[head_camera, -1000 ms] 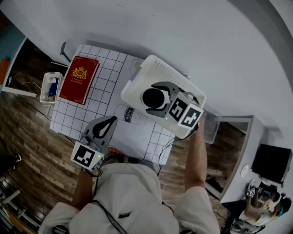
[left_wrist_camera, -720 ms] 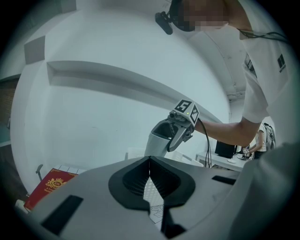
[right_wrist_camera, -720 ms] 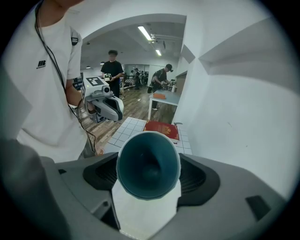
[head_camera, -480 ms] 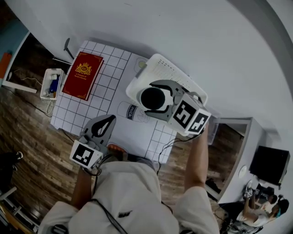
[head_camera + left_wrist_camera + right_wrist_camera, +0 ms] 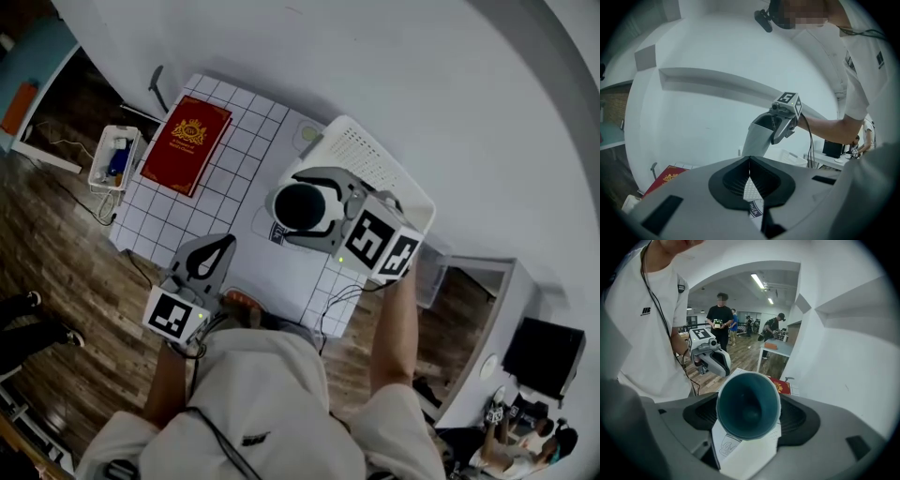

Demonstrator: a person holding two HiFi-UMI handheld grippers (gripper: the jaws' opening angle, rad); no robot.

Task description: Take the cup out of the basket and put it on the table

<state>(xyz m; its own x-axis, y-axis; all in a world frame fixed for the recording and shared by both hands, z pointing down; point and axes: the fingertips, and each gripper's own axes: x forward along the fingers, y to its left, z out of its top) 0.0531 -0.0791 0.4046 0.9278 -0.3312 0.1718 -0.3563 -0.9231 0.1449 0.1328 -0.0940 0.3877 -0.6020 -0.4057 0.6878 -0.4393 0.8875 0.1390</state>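
The cup (image 5: 748,405) was clamped between the widely spread jaws of the right gripper (image 5: 300,212), which was angled downward on an outstretched forearm above the table (image 5: 225,192), with the basket (image 5: 373,157) just beside it. The left gripper (image 5: 750,177) was held nearly level, its jaws pressed together on nothing.
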